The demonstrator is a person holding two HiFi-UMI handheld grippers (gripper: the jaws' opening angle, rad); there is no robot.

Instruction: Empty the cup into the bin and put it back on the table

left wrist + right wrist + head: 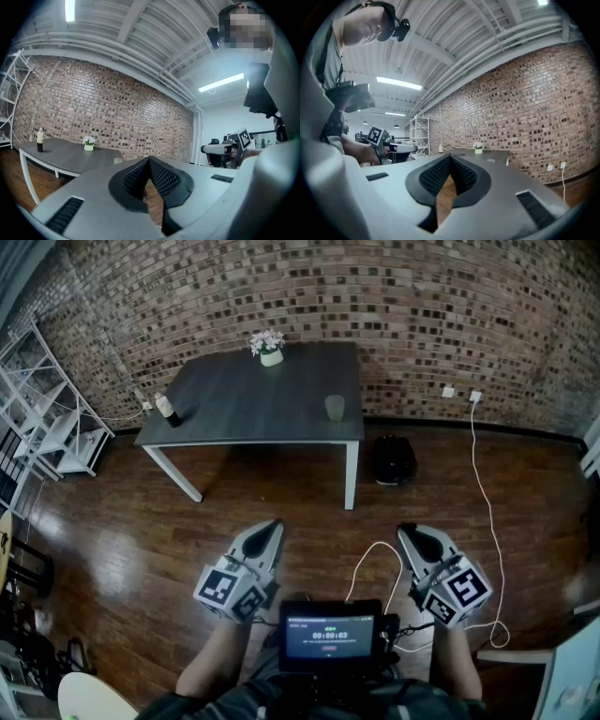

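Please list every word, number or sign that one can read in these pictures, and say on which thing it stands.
Nothing can be quoted with certainty.
On the screen: a row of digits like a timer, too blurred to read.
On the bottle on the table: label too small to read.
On the cubes of the left gripper and right gripper: square black-and-white markers only, no letters.

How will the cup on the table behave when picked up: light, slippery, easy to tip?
The cup looks translucent, so it is probably light and perhaps slippery. It stands upright near a corner of the table, so a push might tip it off. Its contents cannot be seen.
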